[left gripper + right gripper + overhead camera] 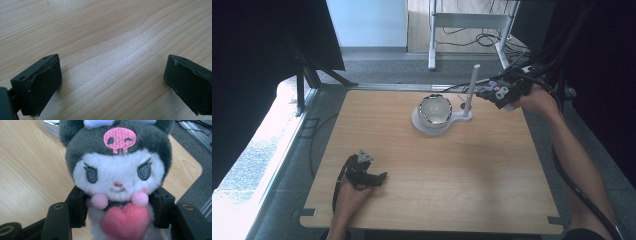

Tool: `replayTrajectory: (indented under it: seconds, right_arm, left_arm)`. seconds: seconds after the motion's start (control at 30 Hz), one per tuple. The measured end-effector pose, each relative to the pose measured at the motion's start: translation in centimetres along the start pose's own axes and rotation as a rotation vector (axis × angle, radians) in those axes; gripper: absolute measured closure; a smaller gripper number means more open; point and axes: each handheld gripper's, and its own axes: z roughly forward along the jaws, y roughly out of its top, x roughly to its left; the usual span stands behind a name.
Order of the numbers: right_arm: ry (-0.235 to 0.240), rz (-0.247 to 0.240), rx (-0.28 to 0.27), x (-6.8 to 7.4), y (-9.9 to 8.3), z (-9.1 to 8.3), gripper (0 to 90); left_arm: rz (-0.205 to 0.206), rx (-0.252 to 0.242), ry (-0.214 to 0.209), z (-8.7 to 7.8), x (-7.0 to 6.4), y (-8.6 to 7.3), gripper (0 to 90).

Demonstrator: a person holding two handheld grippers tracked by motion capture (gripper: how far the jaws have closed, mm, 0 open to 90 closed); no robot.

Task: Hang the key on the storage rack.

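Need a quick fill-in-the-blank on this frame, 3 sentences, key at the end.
1. The right gripper is shut on a plush ____.
2. The left gripper rests with its jaws ____ over the bare wooden table.
3. The plush toy clutches a pink ____ below its chin.

Missing words: toy; open; heart

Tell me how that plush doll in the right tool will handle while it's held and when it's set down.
The plush doll looks soft and fuzzy, so it probably squashes under the right tool, whose jaws press its sides, and is unlikely to slip. It is probably light for its size. Its head looks big over a narrow body, so it may flop or tip when set down.
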Motion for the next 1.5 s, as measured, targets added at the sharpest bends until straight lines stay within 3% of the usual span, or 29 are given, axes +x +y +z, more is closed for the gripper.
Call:
replayTrajectory:
  seconds: [0.3,0.73,1.07,1.23,1.5]
  right_arm:
    - [-0.038,0.026,-0.020,-1.6,1.0,-0.7,42.0]
    - [-0.060,0.033,-0.048,-2.4,3.1,-1.0,42.0]
    - [-0.032,-0.003,-0.051,-0.9,4.4,-0.5,42.0]
    - [0.015,-0.027,-0.024,0.1,3.9,0.7,41.8]
    - [0.036,-0.019,0.020,0.2,2.5,2.7,41.5]
  left_arm:
    - [0.000,0.000,0.000,0.0,0.0,0.0,1.4]
    - [0.000,0.001,0.000,0.0,0.0,0.0,1.4]
    - [0.001,0.001,0.000,0.0,0.0,0.0,1.4]
    - [0.001,0.000,0.000,0.0,0.0,0.0,1.4]
    - [0.000,-0.002,0.001,0.0,0.0,0.0,1.4]
